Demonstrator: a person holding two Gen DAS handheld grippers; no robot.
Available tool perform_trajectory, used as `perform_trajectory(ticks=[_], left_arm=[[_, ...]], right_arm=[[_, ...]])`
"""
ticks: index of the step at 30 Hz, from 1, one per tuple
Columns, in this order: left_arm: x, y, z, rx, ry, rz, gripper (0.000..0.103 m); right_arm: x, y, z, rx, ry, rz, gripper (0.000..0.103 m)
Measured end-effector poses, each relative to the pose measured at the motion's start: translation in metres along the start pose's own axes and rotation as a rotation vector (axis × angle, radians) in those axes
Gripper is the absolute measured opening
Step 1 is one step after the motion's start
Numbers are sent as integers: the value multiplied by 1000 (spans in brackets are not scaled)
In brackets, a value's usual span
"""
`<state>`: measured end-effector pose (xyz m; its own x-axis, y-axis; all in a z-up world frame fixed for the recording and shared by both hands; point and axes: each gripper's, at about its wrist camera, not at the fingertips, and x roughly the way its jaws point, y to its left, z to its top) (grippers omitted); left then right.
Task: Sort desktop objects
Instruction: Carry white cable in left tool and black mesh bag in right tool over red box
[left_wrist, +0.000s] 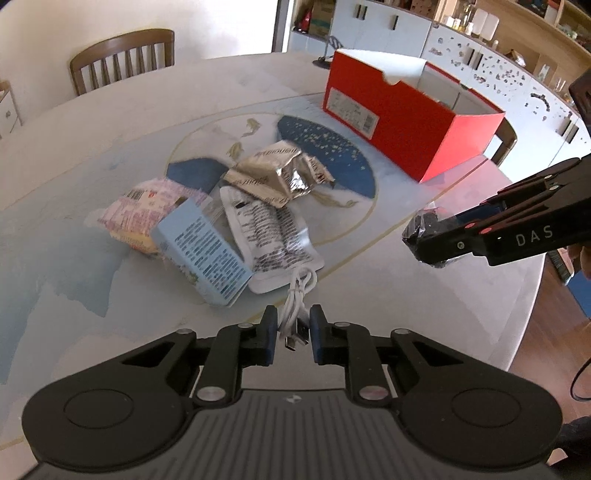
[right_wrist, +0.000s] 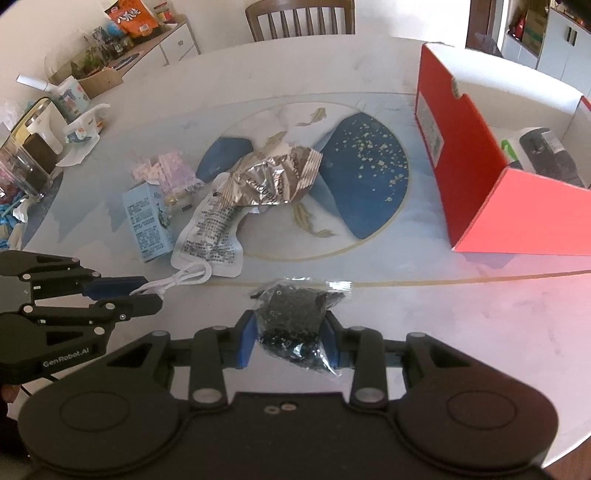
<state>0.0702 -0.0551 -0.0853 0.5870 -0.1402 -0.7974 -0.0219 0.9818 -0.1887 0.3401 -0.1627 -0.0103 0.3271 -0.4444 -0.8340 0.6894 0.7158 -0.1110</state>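
My left gripper (left_wrist: 293, 325) is closed around a coiled white USB cable (left_wrist: 297, 306) near the table's front edge; it also shows in the right wrist view (right_wrist: 147, 293). My right gripper (right_wrist: 290, 328) is shut on a clear bag of black bits (right_wrist: 295, 321), held above the table; it shows in the left wrist view (left_wrist: 424, 240). A pile lies mid-table: a light blue carton (left_wrist: 207, 254), a white printed pouch (left_wrist: 273, 236), a crumpled silver wrapper (left_wrist: 280, 177) and a pink snack pack (left_wrist: 147, 210). An open red box (left_wrist: 406, 122) stands at the far right.
The red box (right_wrist: 480, 192) holds a dark packet (right_wrist: 546, 155). Wooden chairs (left_wrist: 122, 59) stand behind the round table (left_wrist: 74, 295). A side counter with jars, snack bags and tissues (right_wrist: 74, 110) runs along the left. White cabinets (left_wrist: 480, 62) line the back.
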Motion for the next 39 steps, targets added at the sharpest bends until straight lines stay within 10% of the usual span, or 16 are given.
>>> perform_trajectory(ticks=[39], left_arm=[[-27, -88, 126, 182, -187, -90, 17]], right_arm=[[-97, -81, 27, -39, -138, -96, 36]])
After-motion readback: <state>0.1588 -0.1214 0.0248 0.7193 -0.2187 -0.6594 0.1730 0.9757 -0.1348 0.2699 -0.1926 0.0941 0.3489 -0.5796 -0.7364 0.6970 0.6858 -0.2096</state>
